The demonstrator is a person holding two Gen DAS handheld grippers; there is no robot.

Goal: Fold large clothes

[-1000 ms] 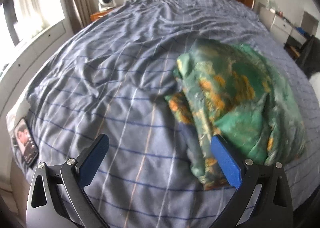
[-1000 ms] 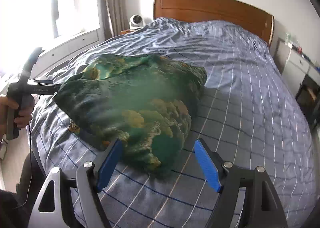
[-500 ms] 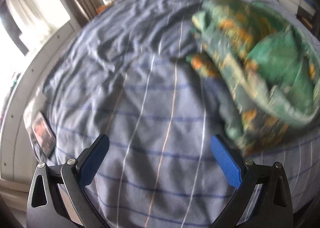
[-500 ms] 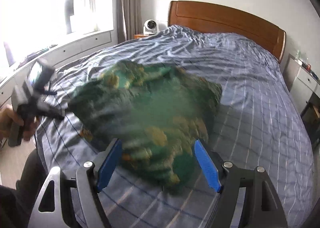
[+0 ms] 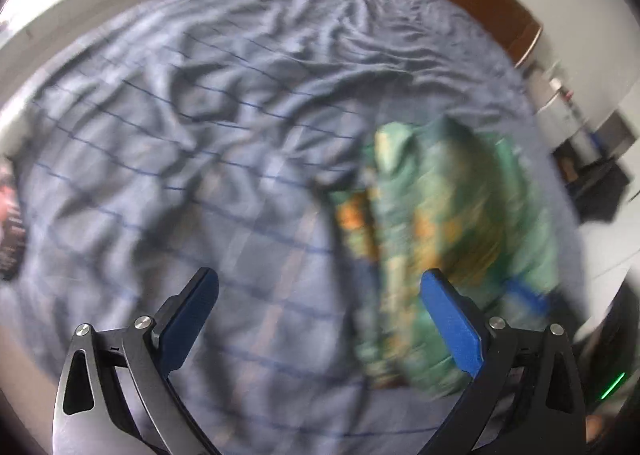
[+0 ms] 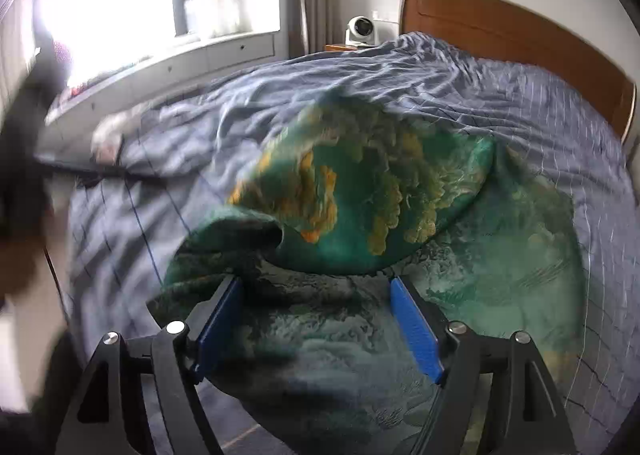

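A large green garment with orange and yellow print lies bunched on the blue striped bedcover, to the right of my left gripper. That gripper is open and empty above the cover; its view is blurred. In the right wrist view the garment fills the middle. My right gripper is open, its blue pads either side of the cloth's near fold, low over it; whether they touch it I cannot tell.
A wooden headboard stands at the far end. A white camera sits on a nightstand beside it. A window and white drawers run along the left. A dresser stands to the right.
My right gripper has moved forward and down onto the garment, which now lies between its pads. My left gripper has swung, and the garment sits lower right in its view.
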